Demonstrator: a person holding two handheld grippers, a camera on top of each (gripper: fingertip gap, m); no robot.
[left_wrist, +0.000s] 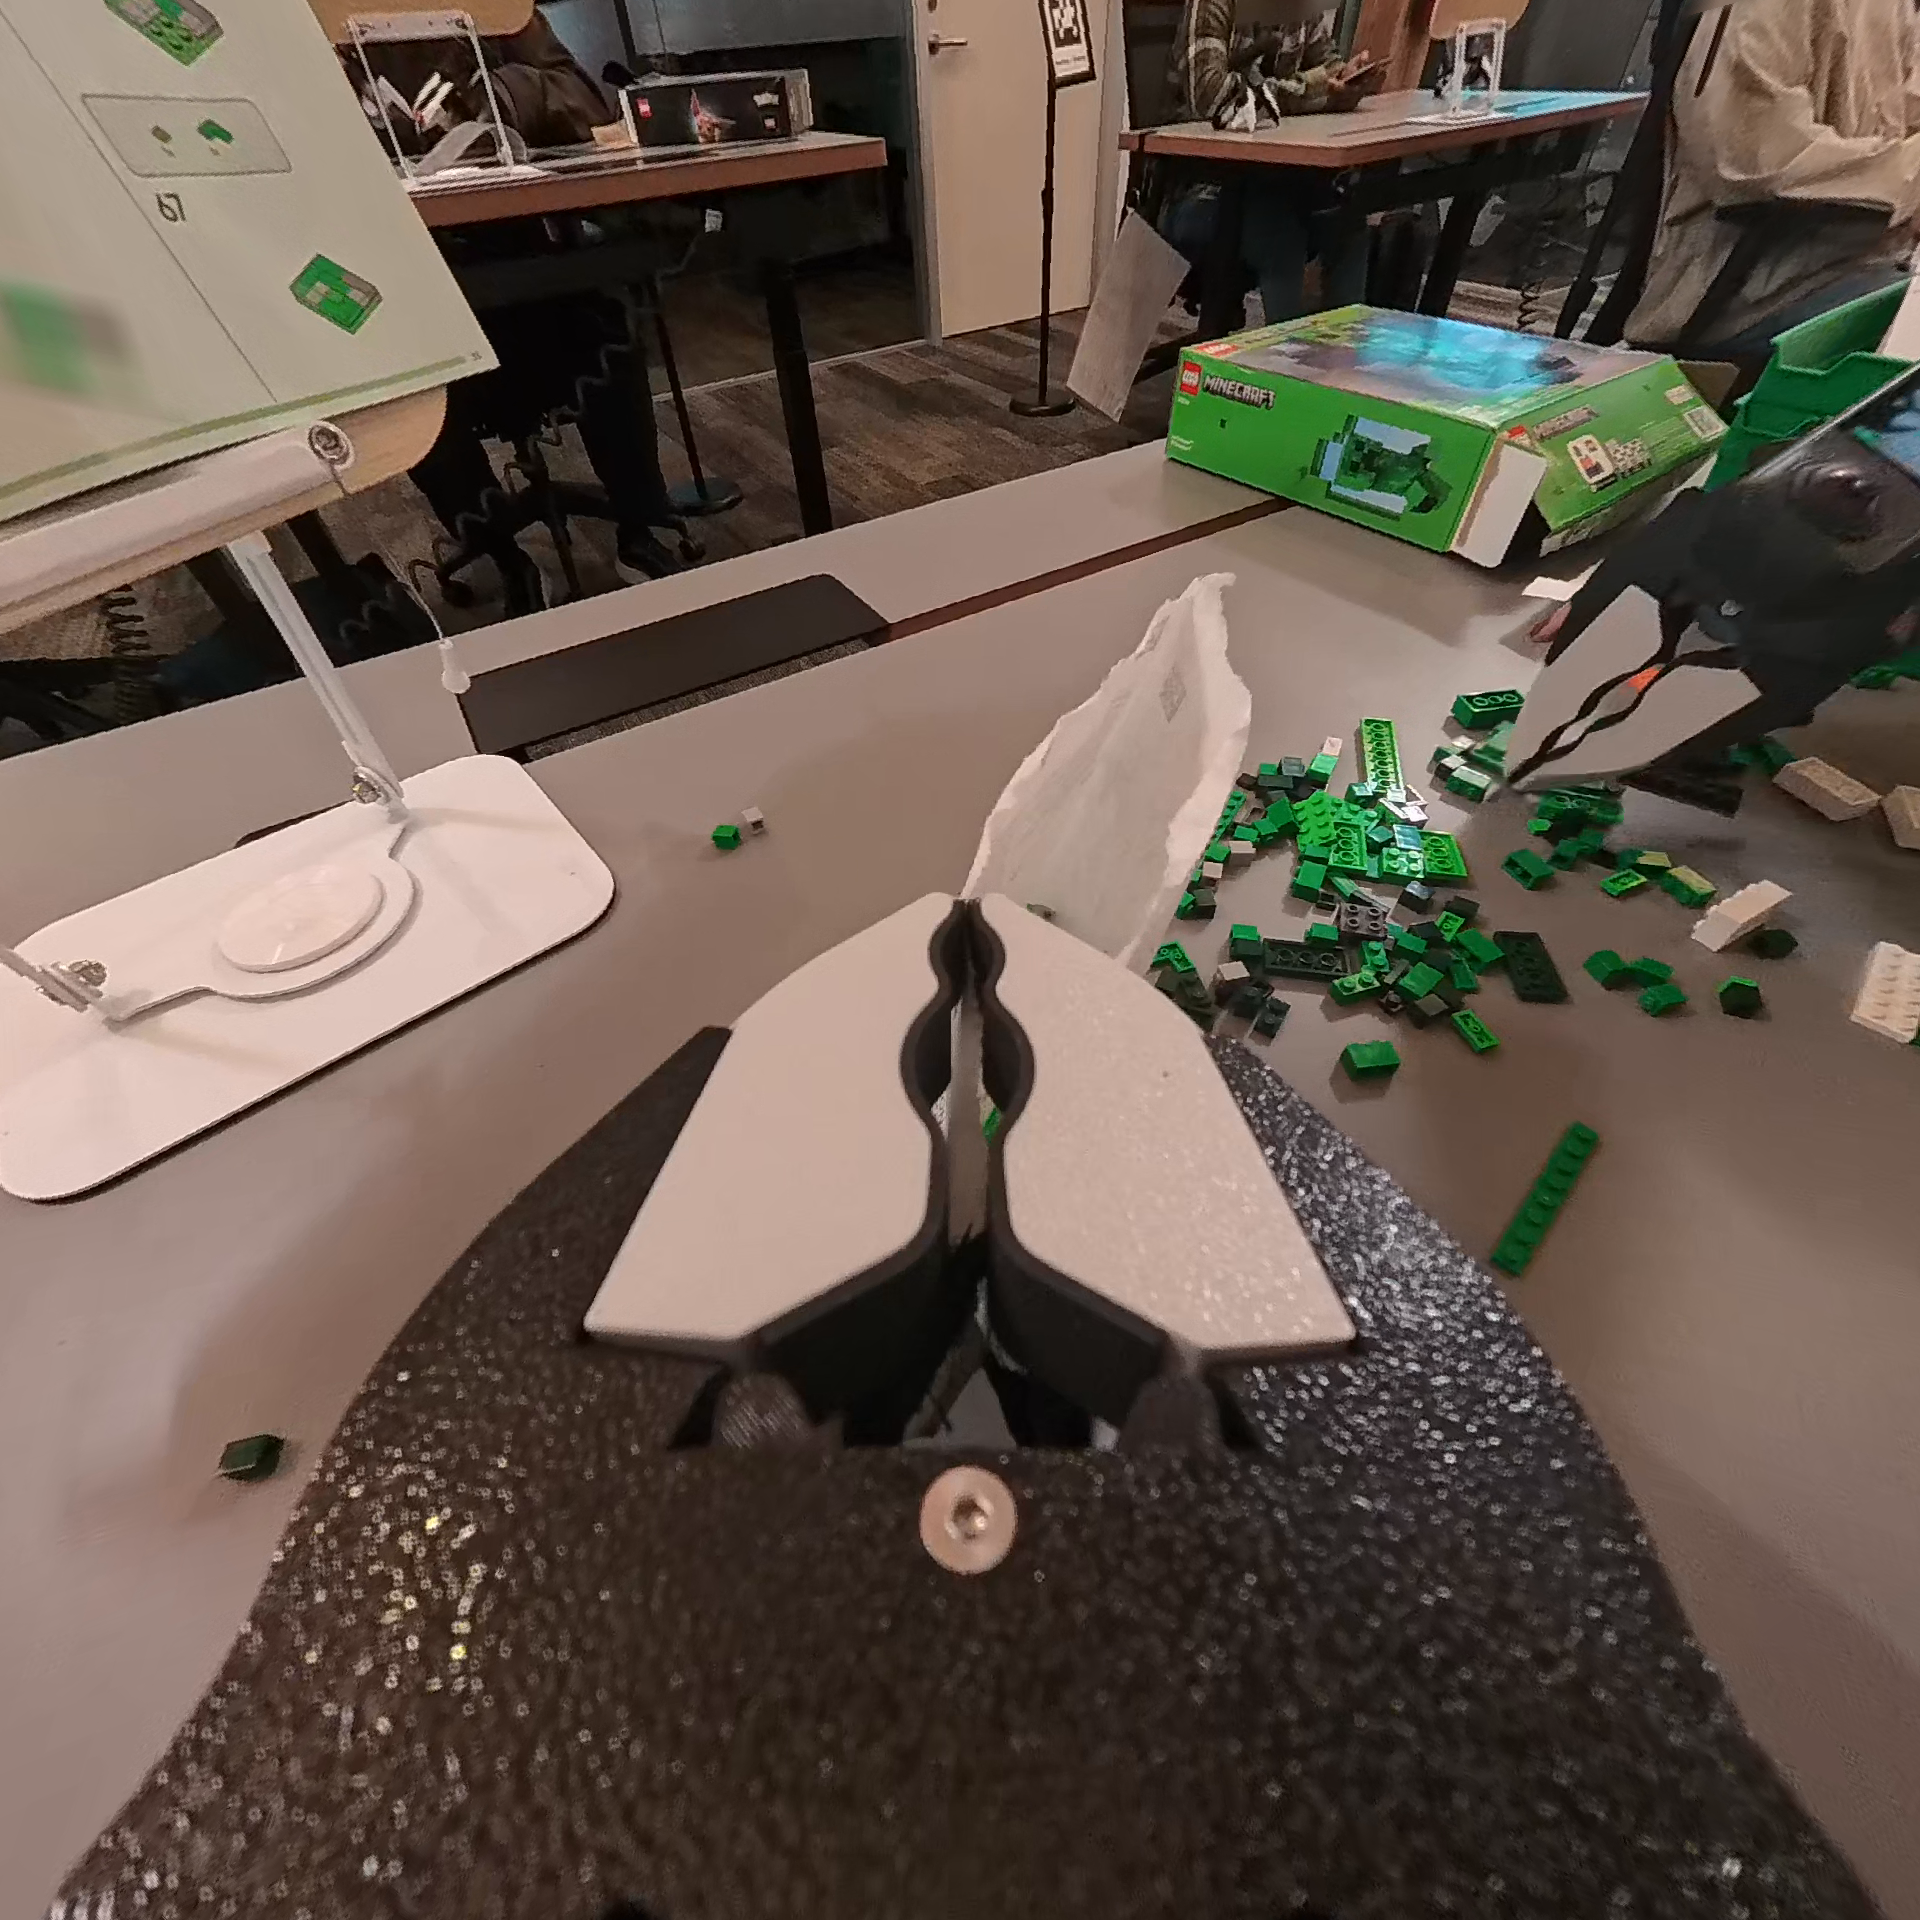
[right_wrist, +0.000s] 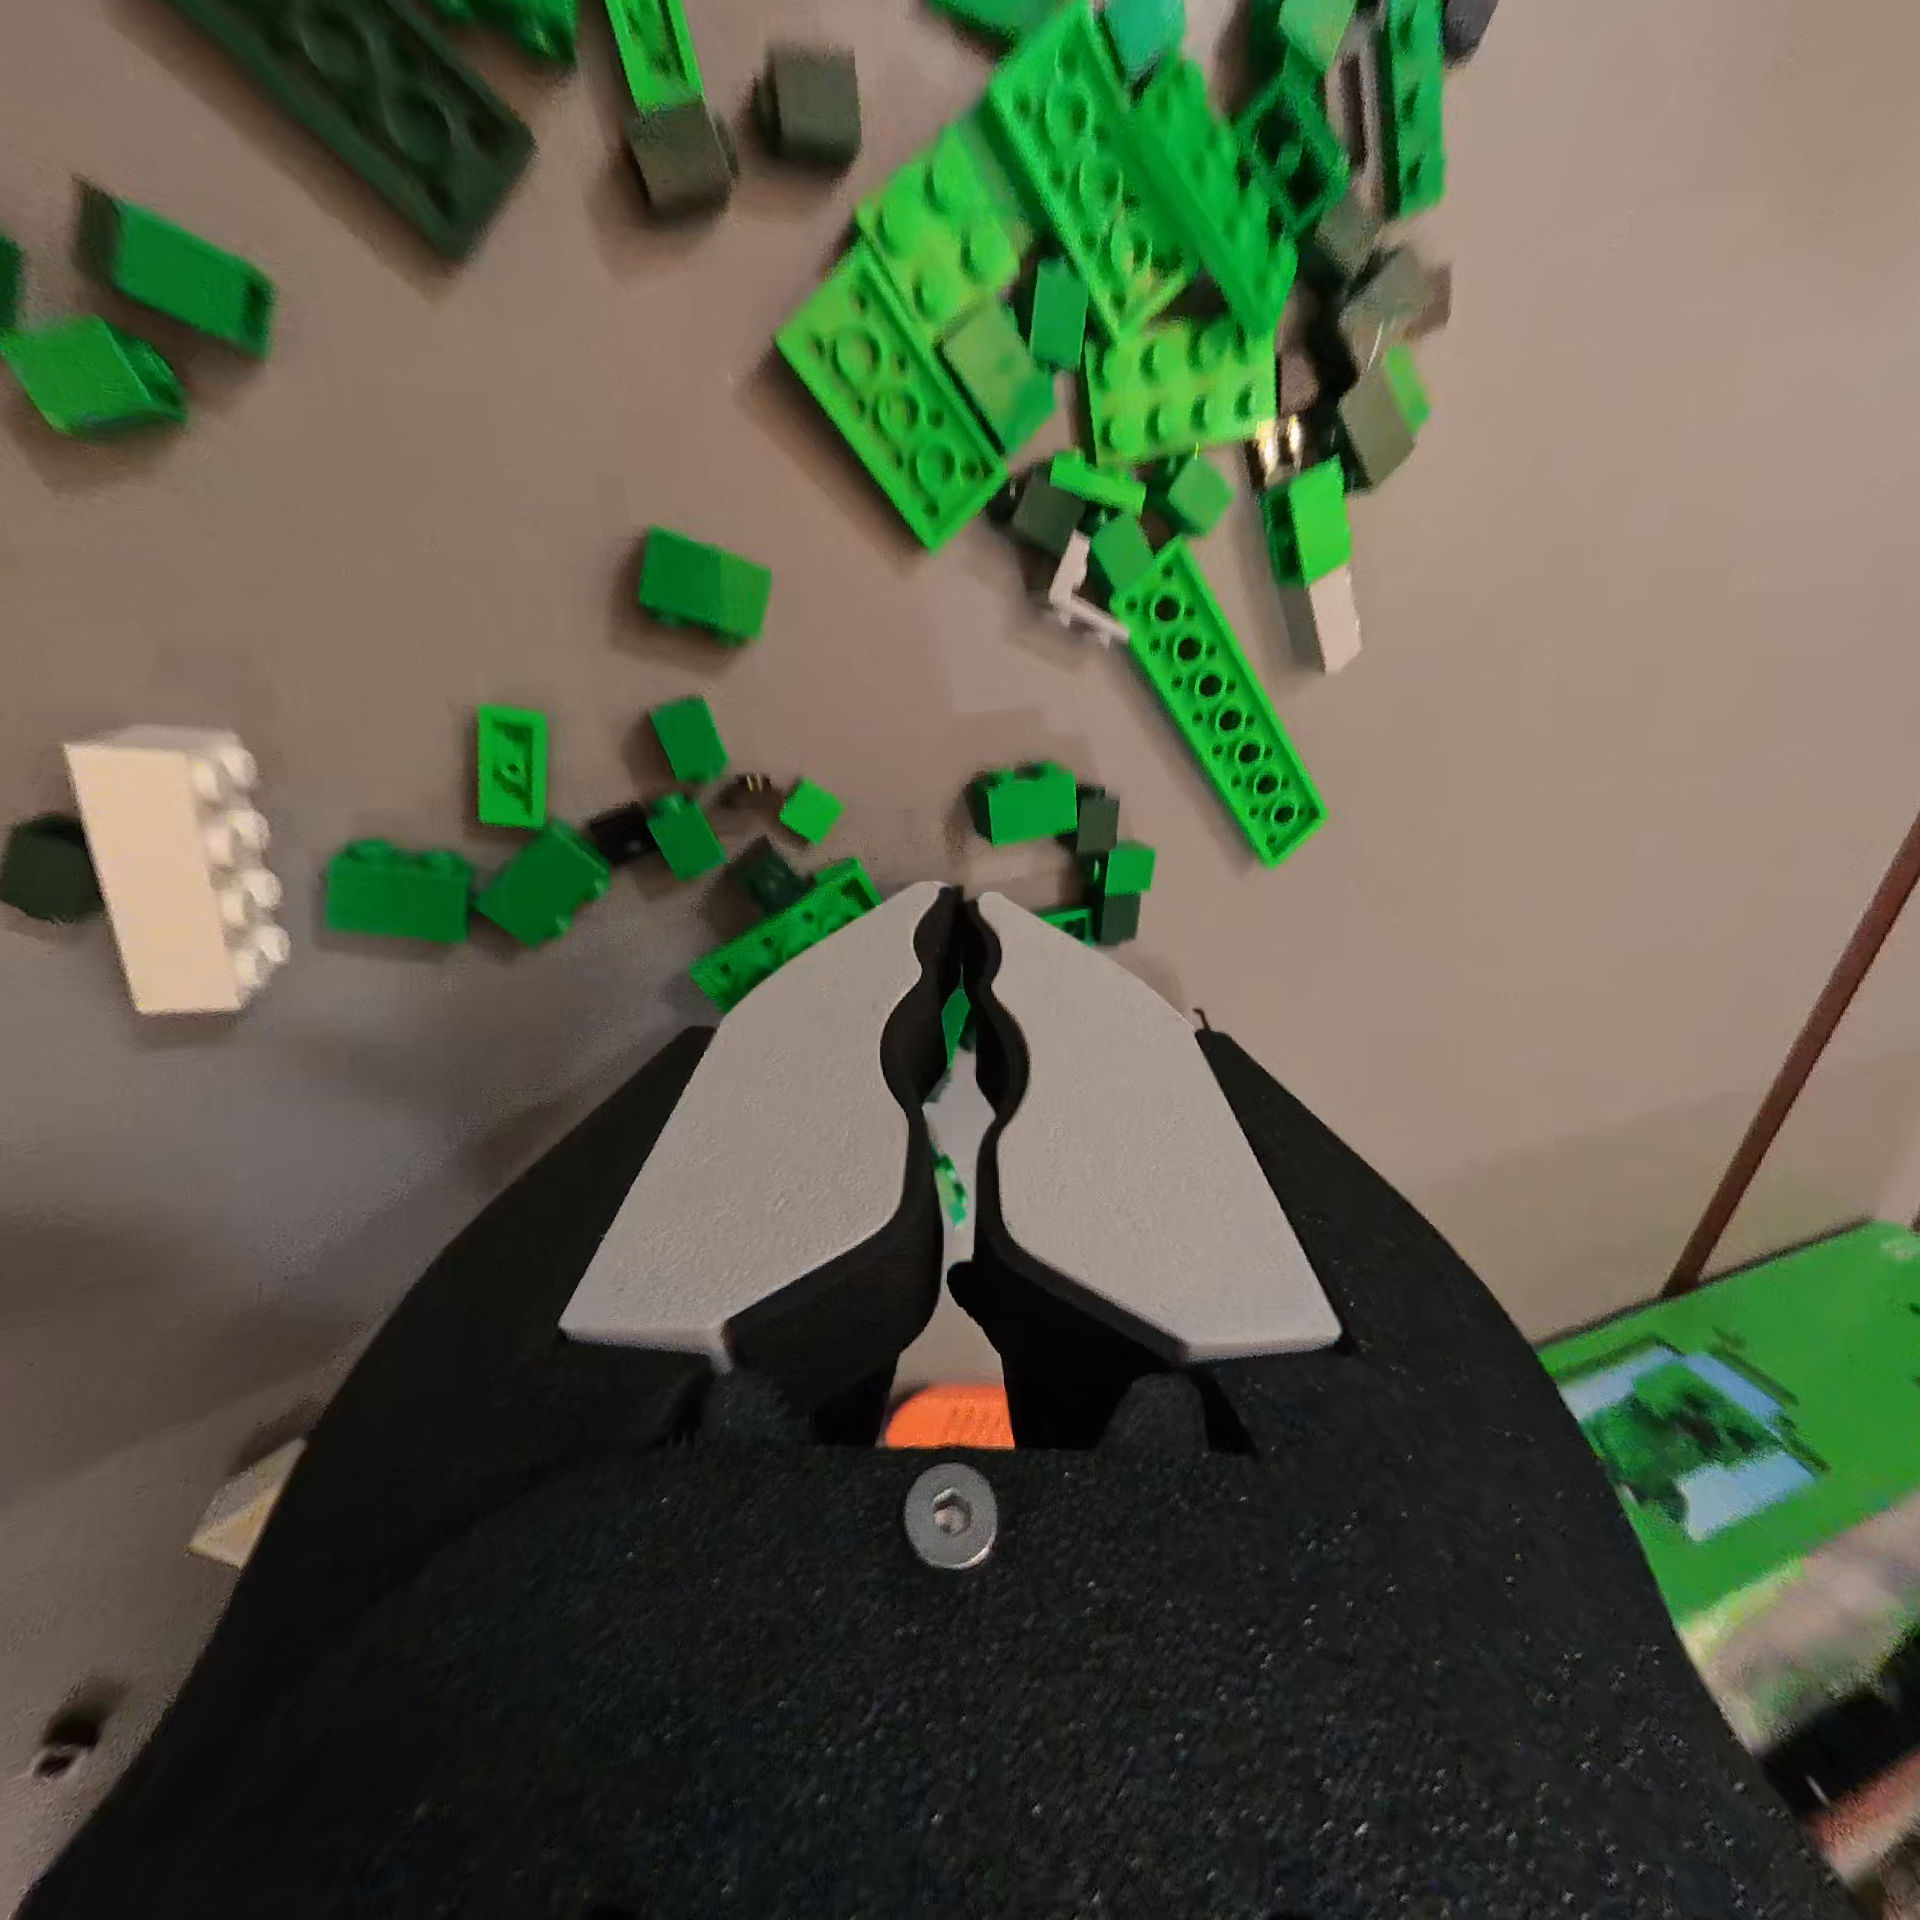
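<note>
Resting on grey table (left_wrist: 831, 727): green box (left_wrist: 1403, 436) beyond right gripper (right_wrist: 961, 899), white stand base (left_wrist: 291, 966) left of left gripper (left_wrist: 968, 909). Left jaws together, apparently pinching edge of white bag (left_wrist: 1122, 790) that rises just past tips. Right jaws together, tips among loose green bricks (right_wrist: 1091, 312); whether anything is held, cannot tell. White brick (right_wrist: 156, 873) to its left.

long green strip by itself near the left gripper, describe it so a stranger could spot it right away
On the grey table, find the scattered pile of green bricks beside the white paper bag. On the near side of that pile, apart from it, lies a long green plate. It is one stud wide, far thinner than its neighbours, and touches nothing.
</note>
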